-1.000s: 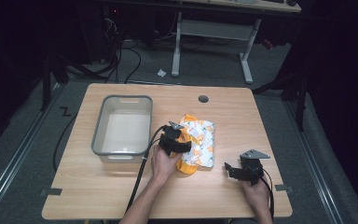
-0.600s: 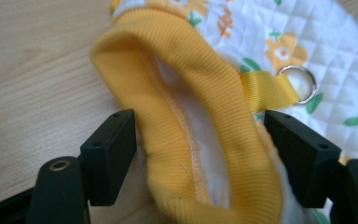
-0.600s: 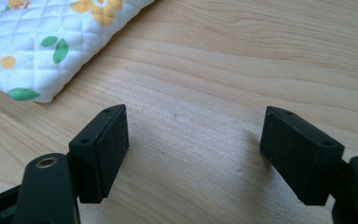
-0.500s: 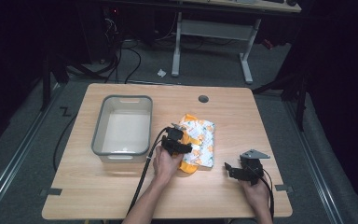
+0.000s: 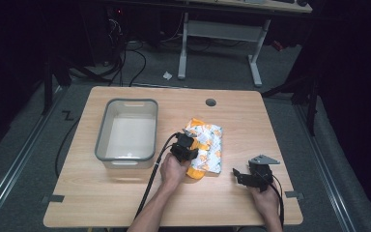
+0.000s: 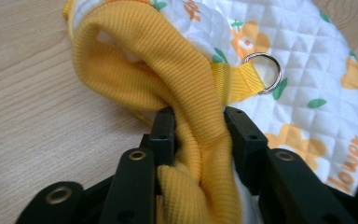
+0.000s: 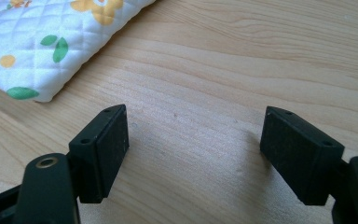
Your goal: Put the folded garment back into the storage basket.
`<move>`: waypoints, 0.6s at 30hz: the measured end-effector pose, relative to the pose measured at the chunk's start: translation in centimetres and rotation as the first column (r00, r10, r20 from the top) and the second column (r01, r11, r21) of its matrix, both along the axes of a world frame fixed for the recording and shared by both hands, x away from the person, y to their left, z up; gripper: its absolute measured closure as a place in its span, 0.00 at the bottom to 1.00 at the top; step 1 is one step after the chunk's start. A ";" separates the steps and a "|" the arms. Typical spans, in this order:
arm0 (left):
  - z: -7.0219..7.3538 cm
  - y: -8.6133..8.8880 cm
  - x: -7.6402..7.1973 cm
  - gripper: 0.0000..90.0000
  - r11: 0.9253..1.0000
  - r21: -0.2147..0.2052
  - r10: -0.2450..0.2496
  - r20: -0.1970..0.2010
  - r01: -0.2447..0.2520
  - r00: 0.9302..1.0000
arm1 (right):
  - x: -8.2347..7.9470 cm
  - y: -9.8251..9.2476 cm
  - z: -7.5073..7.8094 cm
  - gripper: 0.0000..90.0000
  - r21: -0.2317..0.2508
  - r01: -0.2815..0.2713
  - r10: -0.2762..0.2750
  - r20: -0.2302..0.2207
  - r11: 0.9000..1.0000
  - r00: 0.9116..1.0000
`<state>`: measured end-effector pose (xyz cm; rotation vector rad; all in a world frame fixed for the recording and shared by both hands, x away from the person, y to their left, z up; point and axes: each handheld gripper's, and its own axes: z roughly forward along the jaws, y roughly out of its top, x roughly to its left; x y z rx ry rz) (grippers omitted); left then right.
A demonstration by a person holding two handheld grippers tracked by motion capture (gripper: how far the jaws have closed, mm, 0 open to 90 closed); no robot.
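The left gripper is clamping a fold of yellow ribbed trim between its two black jaws; the jaws have just been closing, and the trim is now bunched and pressed between the pads. In the high view the left gripper is sitting on the near left edge of the quilted floral garment, with the person's left hand behind it. A yellow webbing loop carrying a metal D-ring is lying just beside the clamped fold, on the white quilted panel printed with orange flowers and green leaves. The garment is lying flat on the wooden table, near the middle, just to the right of the clear plastic bin and apart from it.

The right gripper is standing with its jaws wide apart and nothing between them, hovering low over bare wood. In the high view the right gripper is sitting to the right of the garment, apart from it, near the front edge of the table
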<state>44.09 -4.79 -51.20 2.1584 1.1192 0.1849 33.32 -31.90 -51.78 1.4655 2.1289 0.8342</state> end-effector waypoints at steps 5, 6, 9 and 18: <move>0.0 0.2 0.1 0.79 1.000 -0.026 -0.001 -0.011 0.000 1.000 | 0.0 0.0 0.0 0.26 0.000 0.000 0.000 0.000 1.000 1.000; 0.0 0.2 0.0 0.80 1.000 -0.025 0.000 -0.007 -0.001 1.000 | 0.0 0.0 0.0 0.26 0.000 0.000 0.000 0.000 1.000 1.000; 0.2 0.2 -0.1 0.81 1.000 -0.025 -0.001 0.004 0.001 1.000 | 0.0 0.0 0.0 0.26 0.000 0.000 0.000 0.000 1.000 1.000; 1.8 0.9 -1.3 0.82 0.996 -0.086 -0.006 0.039 0.009 0.999 | 0.0 0.0 0.0 0.26 0.000 -0.002 0.002 0.000 1.000 1.000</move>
